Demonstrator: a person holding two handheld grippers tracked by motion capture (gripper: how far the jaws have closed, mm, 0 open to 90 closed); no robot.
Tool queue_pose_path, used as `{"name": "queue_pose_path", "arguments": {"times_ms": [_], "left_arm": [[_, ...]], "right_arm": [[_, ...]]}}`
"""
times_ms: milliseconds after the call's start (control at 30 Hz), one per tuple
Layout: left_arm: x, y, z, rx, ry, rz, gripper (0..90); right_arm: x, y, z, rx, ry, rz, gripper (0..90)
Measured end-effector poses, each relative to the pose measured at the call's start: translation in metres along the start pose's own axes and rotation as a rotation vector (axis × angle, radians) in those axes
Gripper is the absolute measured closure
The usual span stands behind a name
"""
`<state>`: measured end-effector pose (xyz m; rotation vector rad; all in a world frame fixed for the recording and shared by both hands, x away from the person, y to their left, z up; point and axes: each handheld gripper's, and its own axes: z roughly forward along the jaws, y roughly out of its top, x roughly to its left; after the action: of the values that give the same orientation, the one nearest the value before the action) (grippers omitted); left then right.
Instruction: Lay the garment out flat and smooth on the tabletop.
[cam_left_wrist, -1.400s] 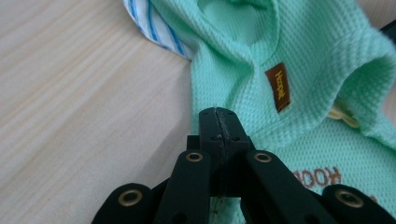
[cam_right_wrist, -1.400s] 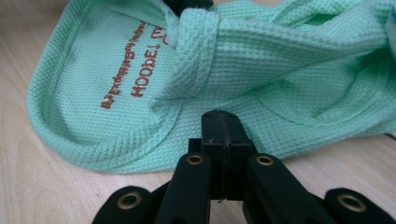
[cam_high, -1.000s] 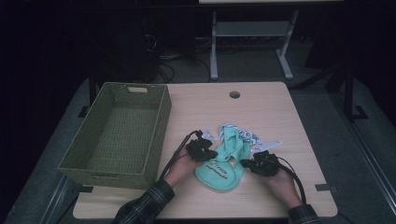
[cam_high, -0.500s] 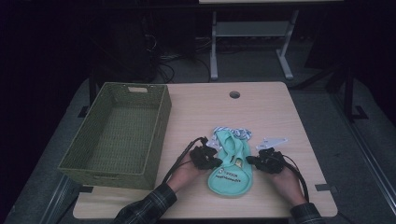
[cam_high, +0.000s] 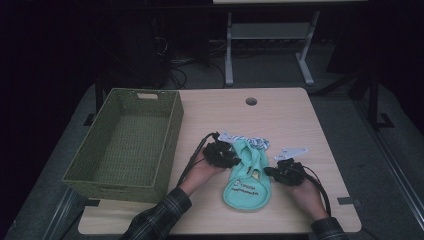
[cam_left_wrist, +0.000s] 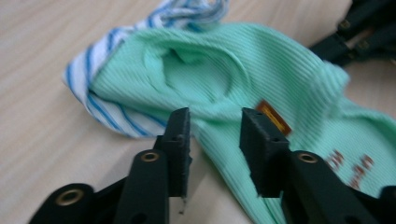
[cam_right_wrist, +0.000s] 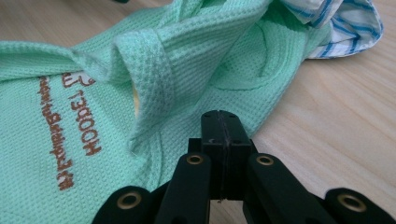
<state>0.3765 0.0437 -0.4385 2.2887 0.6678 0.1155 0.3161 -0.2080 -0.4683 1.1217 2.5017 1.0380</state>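
A mint-green knitted garment with brown lettering lies flat on the wooden table, and a blue-and-white striped cloth shows at its far end. My left gripper is at the garment's left edge. Its jaws have just been opening, and in the left gripper view they stand apart with the green fabric between them, unpressed. My right gripper is at the garment's right edge. In the right gripper view its jaws are shut, pinched together on the hem of the green fabric.
An empty green woven basket stands on the left part of the table, close to my left forearm. A cable hole sits near the table's far edge. Dark floor and a desk frame lie beyond.
The garment has been drawn toward the person and now lies flatter. The left gripper's jaws, shut before, have parted and it has lifted slightly. The right gripper has stayed in place.
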Motion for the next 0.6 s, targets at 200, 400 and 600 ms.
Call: {"name": "queue_pose_path", "arguments": {"times_ms": [200, 400, 600], "left_arm": [[0.007, 0.013, 0.014, 0.008, 0.05, 0.005, 52.4], [0.01, 0.016, 0.025, 0.03, 0.062, 0.024, 49.9], [0.013, 0.012, 0.033, 0.05, 0.055, 0.009, 66.3]], "right_arm": [[0.0, 0.0, 0.0, -0.002, -0.001, -0.004, 89.7], [0.001, 0.0, 0.0, -0.002, -0.002, -0.004, 89.7], [0.0, 0.0, 0.0, -0.004, -0.002, -0.006, 89.7]]}}
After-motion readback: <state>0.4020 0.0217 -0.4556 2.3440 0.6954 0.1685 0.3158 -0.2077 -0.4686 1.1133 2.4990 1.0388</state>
